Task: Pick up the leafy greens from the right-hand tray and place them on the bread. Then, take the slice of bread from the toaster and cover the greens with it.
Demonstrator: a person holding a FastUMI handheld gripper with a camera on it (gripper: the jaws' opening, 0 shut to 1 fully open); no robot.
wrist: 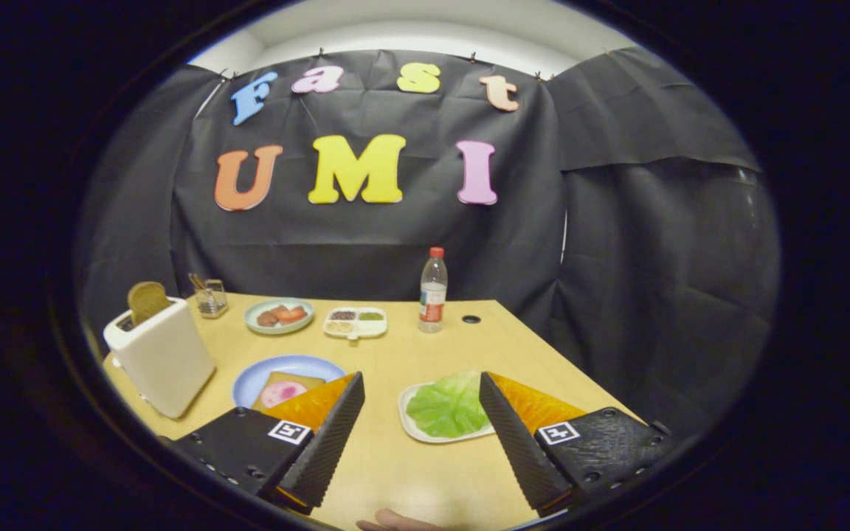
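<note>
Greens (448, 407) lie on tray (412, 422) just ahead of right finger, untouched. Gripper (420, 389) spread wide, empty, lined up for reach. Bread (286, 389) on plate (248, 380) waits; toaster (163, 354) holds 1 slice (147, 300).

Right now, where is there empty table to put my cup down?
Bare wood runs between the open gripper fingers, between the blue plate and greens tray. More lies right of the water bottle. It's crowded by the toaster and back dishes.

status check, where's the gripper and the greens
Gripper open, holding nothing. Leafy greens on tray, just ahead between fingers. Bread slice up in toaster. Path clear.
</note>
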